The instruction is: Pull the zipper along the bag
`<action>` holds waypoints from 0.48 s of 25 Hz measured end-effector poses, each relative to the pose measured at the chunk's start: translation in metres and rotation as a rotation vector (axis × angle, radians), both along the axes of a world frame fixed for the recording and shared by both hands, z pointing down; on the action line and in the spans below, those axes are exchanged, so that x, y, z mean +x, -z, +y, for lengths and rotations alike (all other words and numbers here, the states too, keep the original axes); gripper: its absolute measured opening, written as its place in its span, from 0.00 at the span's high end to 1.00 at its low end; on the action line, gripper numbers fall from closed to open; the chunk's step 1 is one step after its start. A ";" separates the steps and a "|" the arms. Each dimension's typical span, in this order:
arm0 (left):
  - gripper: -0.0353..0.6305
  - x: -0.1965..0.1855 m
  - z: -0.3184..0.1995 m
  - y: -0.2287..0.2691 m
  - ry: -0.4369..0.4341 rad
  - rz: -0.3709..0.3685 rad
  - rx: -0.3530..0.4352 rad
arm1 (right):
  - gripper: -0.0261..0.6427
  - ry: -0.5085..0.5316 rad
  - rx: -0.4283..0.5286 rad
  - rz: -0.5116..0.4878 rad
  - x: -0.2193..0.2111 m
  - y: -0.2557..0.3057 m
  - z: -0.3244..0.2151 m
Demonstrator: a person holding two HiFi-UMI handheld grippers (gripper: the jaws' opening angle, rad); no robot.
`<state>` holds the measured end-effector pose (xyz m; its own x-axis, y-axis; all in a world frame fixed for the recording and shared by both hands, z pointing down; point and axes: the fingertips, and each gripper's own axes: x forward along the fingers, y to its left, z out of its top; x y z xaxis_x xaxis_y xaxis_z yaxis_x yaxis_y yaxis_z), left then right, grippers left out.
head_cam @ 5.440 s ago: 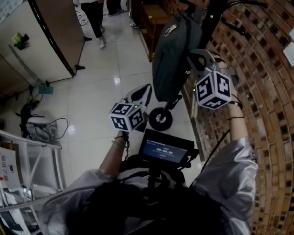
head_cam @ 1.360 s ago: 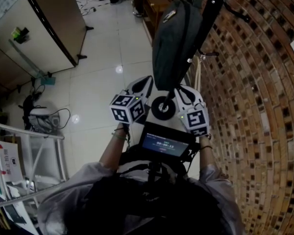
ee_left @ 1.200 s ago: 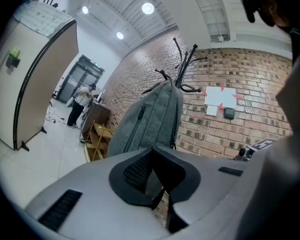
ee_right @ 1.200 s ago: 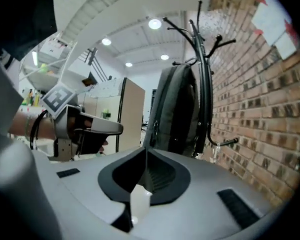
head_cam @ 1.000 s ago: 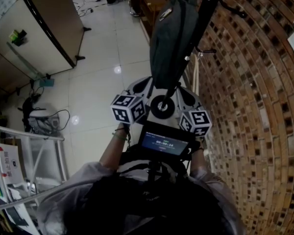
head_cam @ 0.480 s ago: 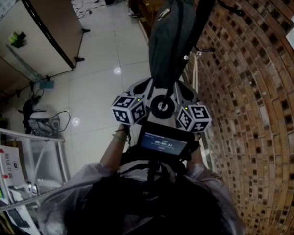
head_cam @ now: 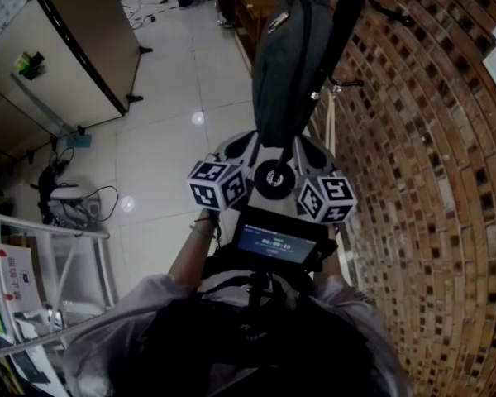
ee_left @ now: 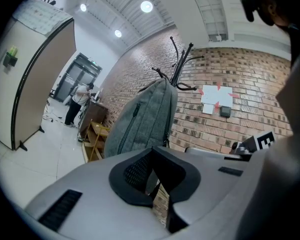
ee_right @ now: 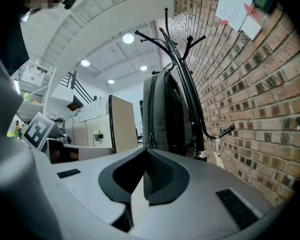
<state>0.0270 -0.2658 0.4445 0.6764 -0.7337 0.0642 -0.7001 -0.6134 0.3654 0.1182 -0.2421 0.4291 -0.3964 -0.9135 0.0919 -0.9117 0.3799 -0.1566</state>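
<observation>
A grey backpack [head_cam: 288, 64] hangs from a black coat rack [head_cam: 347, 15] beside the brick wall; it also shows as the backpack [ee_left: 142, 121] and the backpack [ee_right: 162, 114]. A dark zipper line [ee_left: 131, 120] runs down its front. Both grippers are held low and side by side beneath the bag, apart from it. My left gripper [head_cam: 246, 145] [ee_left: 157, 184] has its jaws closed together with nothing between them. My right gripper [head_cam: 311, 149] [ee_right: 140, 184] is likewise shut and empty. The rack's round base [head_cam: 274, 179] shows between the two grippers.
The brick wall [head_cam: 430, 155] runs close along the right. A low wooden shelf [head_cam: 252, 15] stands behind the rack, a beige partition [head_cam: 74, 31] at far left, a metal frame [head_cam: 41, 263] at near left. A person [ee_left: 72, 104] stands far off.
The right gripper, earlier raised against the bag's right side, has come down beside the left gripper. In the last half second nothing visibly moves.
</observation>
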 end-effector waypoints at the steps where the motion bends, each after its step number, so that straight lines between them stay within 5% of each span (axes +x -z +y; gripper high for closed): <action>1: 0.94 0.000 0.000 0.000 -0.001 0.001 0.000 | 0.95 0.001 0.001 0.001 0.000 0.000 0.000; 12: 0.94 -0.001 0.000 0.000 0.001 -0.005 0.000 | 0.95 0.023 0.008 0.016 -0.007 -0.001 -0.002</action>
<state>0.0260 -0.2660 0.4446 0.6753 -0.7344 0.0676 -0.7024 -0.6125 0.3624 0.1113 -0.2440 0.4301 -0.4163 -0.9047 0.0911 -0.9049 0.4024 -0.1389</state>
